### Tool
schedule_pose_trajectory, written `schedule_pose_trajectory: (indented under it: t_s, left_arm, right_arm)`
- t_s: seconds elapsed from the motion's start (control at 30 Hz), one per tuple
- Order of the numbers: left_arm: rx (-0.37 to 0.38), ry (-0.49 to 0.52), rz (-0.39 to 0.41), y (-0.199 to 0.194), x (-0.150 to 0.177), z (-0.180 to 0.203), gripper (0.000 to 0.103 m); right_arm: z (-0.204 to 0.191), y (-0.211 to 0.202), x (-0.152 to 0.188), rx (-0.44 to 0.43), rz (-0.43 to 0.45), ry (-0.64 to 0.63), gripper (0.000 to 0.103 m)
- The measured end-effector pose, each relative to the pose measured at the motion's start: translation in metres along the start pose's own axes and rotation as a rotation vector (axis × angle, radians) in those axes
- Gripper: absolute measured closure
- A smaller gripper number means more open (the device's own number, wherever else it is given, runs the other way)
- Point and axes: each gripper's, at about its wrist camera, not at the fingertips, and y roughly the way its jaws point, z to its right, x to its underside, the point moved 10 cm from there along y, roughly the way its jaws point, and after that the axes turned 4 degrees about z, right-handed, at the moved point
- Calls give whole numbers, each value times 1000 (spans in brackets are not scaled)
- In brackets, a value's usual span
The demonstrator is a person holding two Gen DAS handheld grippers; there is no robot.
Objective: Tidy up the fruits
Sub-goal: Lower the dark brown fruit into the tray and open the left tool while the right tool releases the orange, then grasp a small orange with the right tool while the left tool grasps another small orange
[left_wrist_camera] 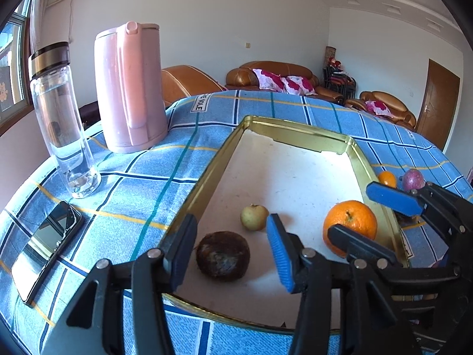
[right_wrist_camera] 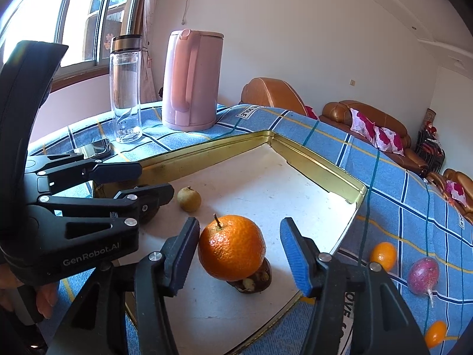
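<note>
Step in hand, I judge: fruits are just set down in the gold tray [left_wrist_camera: 189, 204]. L gripper [left_wrist_camera: 233, 251] has its fingers apart around the brown fruit [left_wrist_camera: 222, 256], pads not touching. The small pale fruit [left_wrist_camera: 254, 216] lies just beyond. R gripper [right_wrist_camera: 246, 253] also stands apart around the big orange [right_wrist_camera: 231, 248], which rests on a dark fruit [right_wrist_camera: 252, 281]; only the R view shows this one. Next, probably: fetch the fruits on the bench cloth [right_wrist_camera: 414, 224] at right, i.e. small orange [right_wrist_camera: 383, 256], purple fruit [right_wrist_camera: 422, 275], and another orange one [right_wrist_camera: 435, 333] seen only in the R view.
</note>
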Motion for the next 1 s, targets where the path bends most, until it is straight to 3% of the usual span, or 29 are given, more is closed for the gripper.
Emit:
schedule_pose_trajectory:
  t_s: [0.17,0.3,0.47,0.83,1.0]
  left_arm:
    - [-14,-6,21,-4,-2,-3,36]
    - [-25,10,56,-11,-5,0,20]
    - [-8,16,106,-21,-10,8,17]
    - [73,92,145,-38,-14,70,17]
    - [133,165,159,-48,-16,119,7]
  right_arm:
    - [2,-10,-5,20,46,2,40]
    - [12,-22,-8,32,97,45,29]
    - [33,-41,2,90,103,49,29]
    - [161,-118,64,336,64,236,29]
    - [210,-151,100,422,8,337,29]
